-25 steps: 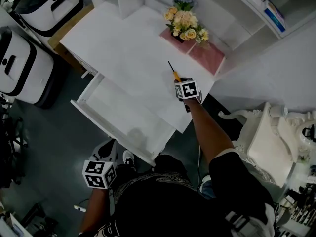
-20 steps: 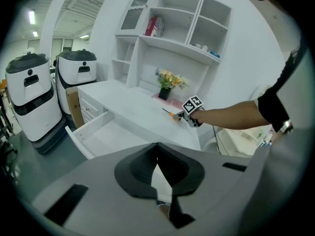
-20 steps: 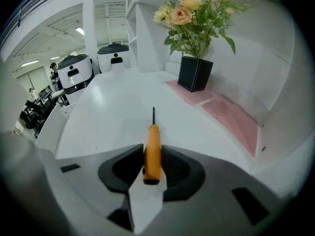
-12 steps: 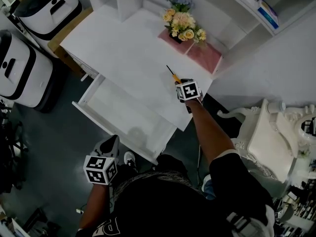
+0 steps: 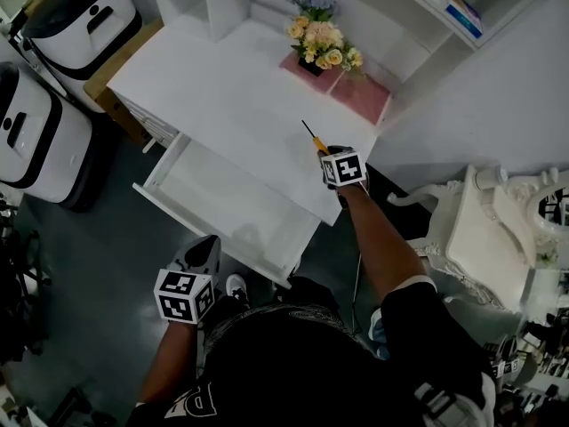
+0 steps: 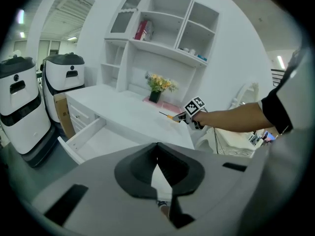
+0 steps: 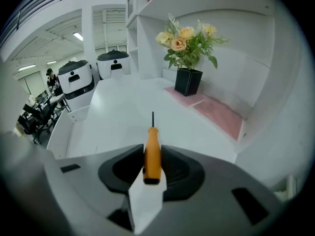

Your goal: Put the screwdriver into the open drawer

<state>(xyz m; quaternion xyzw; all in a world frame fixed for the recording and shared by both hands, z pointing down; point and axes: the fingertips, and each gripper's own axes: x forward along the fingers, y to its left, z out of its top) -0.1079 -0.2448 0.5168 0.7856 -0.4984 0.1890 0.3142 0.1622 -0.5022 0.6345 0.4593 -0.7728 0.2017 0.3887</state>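
The screwdriver [image 5: 316, 140], with an orange handle and a thin dark shaft, is clamped by its handle in my right gripper [image 5: 324, 150] just above the near right part of the white desk [image 5: 222, 87]. In the right gripper view the screwdriver [image 7: 152, 151] sticks out forward from the right gripper [image 7: 152, 170], shaft pointing away. The open drawer [image 5: 203, 232] juts out below the desk's front edge, to the left of that gripper, and looks empty. My left gripper [image 5: 204, 253] hangs below the drawer's front, jaws together and holding nothing; in its own view the left gripper [image 6: 157, 149] faces the drawer [image 6: 81, 140].
A vase of flowers [image 5: 318, 43] on a pink mat [image 5: 358, 94] stands at the desk's back right, under white shelves. Two white machines [image 5: 31, 132] stand to the left of the desk. A white ornate chair [image 5: 480, 229] is to the right.
My right gripper has risen a little and drawn slightly back from the desk with the screwdriver in it. The left gripper has barely shifted.
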